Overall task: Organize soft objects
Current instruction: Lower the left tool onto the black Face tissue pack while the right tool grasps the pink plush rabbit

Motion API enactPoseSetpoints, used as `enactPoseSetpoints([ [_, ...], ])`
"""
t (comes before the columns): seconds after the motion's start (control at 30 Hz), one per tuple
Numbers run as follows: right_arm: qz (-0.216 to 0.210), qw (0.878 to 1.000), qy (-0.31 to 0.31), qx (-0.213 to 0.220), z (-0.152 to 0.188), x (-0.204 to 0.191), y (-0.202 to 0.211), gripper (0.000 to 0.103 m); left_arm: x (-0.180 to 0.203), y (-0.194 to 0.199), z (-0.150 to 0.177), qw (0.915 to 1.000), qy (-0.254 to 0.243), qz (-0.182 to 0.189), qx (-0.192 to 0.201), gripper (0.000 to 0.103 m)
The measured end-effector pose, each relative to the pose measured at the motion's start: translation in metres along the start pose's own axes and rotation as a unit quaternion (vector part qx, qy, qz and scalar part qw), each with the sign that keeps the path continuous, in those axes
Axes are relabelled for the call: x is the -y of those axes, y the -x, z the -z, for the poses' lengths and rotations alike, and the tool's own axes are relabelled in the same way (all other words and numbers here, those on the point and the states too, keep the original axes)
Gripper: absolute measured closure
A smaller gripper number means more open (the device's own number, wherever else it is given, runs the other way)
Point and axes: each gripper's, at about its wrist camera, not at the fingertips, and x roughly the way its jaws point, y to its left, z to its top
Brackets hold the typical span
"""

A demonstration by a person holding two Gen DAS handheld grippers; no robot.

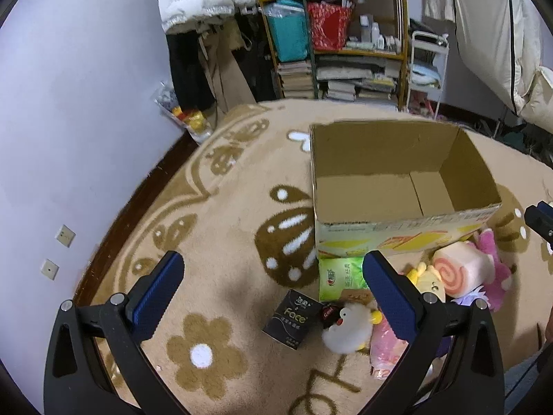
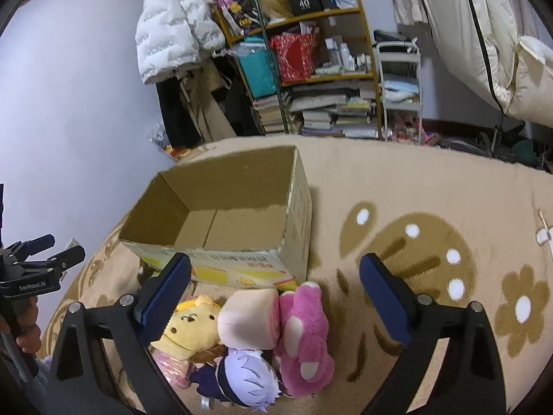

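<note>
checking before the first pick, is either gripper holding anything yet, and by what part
Nothing is held. The left gripper and the right gripper are both open and empty above the rug.

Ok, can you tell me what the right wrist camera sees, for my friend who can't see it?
An empty cardboard box sits open on a tan flowered carpet, with soft toys piled just in front of it: a yellow plush, a swirl-cake cushion, a pink plush and a white-haired doll. The right gripper hangs above them, jaws open.
</note>
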Motion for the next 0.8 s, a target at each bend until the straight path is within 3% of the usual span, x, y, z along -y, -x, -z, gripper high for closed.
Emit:
enactPoseSetpoints([
  [0.23,0.018,0.999,-0.006,-0.048,0.006,0.011,-0.02,0.008,-0.004,-0.039,0.01,0.9988,-0.003,0.017,-0.047,0.001],
  [0.47,0.035,0.994,-0.021,-0.105,0.02,0.026,-0.046,0.022,-0.009,-0.068,0.02,0.9955,0.004,0.027,-0.091,0.001],
  [0.8,0.044,0.989,-0.033,-0.134,0.026,0.037,-0.07,0.024,-0.01,-0.101,0.035,0.9877,0.001,0.039,-0.151,0.001],
])
